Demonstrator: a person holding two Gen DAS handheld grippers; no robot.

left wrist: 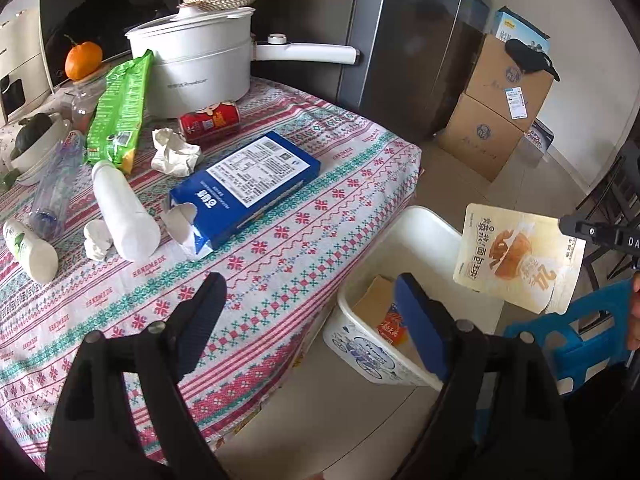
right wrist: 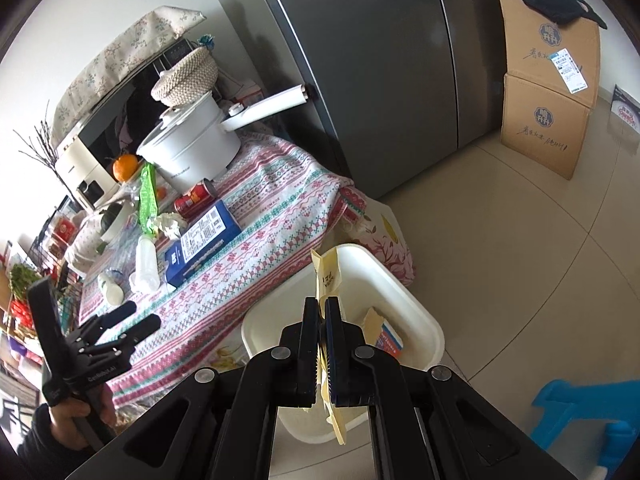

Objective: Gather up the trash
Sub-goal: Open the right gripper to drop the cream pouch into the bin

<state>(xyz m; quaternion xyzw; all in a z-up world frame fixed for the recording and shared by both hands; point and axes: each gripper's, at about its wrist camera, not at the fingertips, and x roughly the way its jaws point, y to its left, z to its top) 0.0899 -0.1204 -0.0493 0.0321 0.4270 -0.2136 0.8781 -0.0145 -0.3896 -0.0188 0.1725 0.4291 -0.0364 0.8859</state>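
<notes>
My right gripper (right wrist: 322, 304) is shut on a yellow snack wrapper (right wrist: 327, 276) and holds it above the white bin (right wrist: 424, 312) on the floor. The wrapper (left wrist: 520, 258) and bin (left wrist: 424, 220) also show in the left wrist view, with the right gripper's tip at the far right edge. My left gripper (left wrist: 308, 284) is open and empty over the table's near edge. On the patterned tablecloth (left wrist: 280, 240) lie a blue carton (left wrist: 248, 188), a crumpled tissue (left wrist: 174, 152), a red can (left wrist: 210, 120), a white bottle (left wrist: 122, 212) and a green wrapper (left wrist: 120, 112).
The bin holds a cardboard piece and a small packet (left wrist: 390, 326). A white pot (left wrist: 196, 68), an orange (left wrist: 83, 60) and a microwave stand at the table's back. A grey fridge (right wrist: 380, 60), stacked cardboard boxes (right wrist: 548, 96) and a blue stool (right wrist: 592, 420) surround the floor space.
</notes>
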